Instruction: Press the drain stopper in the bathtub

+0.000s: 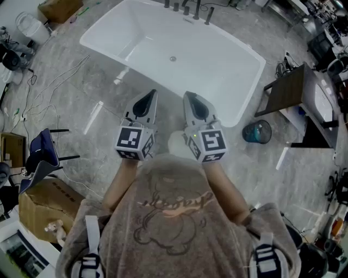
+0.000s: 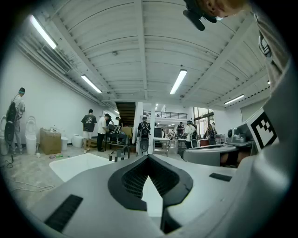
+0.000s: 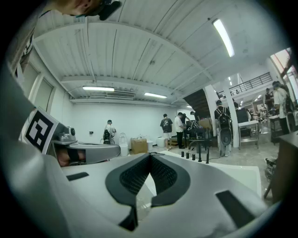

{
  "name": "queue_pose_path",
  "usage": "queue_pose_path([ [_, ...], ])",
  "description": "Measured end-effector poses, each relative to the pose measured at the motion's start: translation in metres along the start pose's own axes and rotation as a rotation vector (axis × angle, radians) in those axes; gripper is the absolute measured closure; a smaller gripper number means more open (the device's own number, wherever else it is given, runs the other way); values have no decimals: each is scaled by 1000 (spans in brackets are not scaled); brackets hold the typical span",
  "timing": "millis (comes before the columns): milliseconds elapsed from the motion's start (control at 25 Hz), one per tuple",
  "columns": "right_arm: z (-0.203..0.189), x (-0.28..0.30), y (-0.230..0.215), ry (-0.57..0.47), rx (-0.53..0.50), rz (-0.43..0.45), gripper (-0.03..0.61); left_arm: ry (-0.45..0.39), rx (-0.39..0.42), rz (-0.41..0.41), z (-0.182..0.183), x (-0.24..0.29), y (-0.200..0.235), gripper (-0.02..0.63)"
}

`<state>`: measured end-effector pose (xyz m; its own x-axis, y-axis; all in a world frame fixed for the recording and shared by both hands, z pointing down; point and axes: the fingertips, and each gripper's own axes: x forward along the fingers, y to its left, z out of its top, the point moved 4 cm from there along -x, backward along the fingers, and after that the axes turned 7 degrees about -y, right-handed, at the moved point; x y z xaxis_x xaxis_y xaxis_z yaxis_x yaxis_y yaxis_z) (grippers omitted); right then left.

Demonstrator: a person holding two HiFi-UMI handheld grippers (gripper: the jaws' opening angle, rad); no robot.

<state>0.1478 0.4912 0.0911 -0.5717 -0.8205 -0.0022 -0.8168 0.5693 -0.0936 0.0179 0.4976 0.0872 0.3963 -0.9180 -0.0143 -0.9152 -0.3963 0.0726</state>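
Note:
A white freestanding bathtub (image 1: pixel 228 81) lies ahead on the grey floor, with a small round metal drain stopper (image 1: pixel 173 58) in the middle of its bottom. Dark taps (image 1: pixel 187 8) stand on its far rim. My left gripper (image 1: pixel 153 93) and right gripper (image 1: pixel 186 95) are held side by side in front of the near rim, well short of the stopper, both pointing at the tub. Each is shut with nothing between its jaws. The left gripper (image 2: pixel 148 159) sees the tub (image 2: pixel 74 166) at lower left. The right gripper (image 3: pixel 150 156) sees its rim (image 3: pixel 233 173) and taps (image 3: pixel 195 156).
A dark side table (image 1: pixel 287 91) and a round teal bin (image 1: pixel 256 131) stand right of the tub. At left are a blue chair (image 1: pixel 39 153), a cardboard box (image 1: pixel 43 205) and loose cables (image 1: pixel 51 92). Several people (image 2: pixel 88 125) stand far behind the tub.

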Motion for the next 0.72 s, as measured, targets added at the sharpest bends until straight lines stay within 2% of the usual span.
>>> queue_pose_path([
  [720, -2, 8, -7, -8, 5, -11, 579, 12, 4, -55, -3, 14, 13, 611],
])
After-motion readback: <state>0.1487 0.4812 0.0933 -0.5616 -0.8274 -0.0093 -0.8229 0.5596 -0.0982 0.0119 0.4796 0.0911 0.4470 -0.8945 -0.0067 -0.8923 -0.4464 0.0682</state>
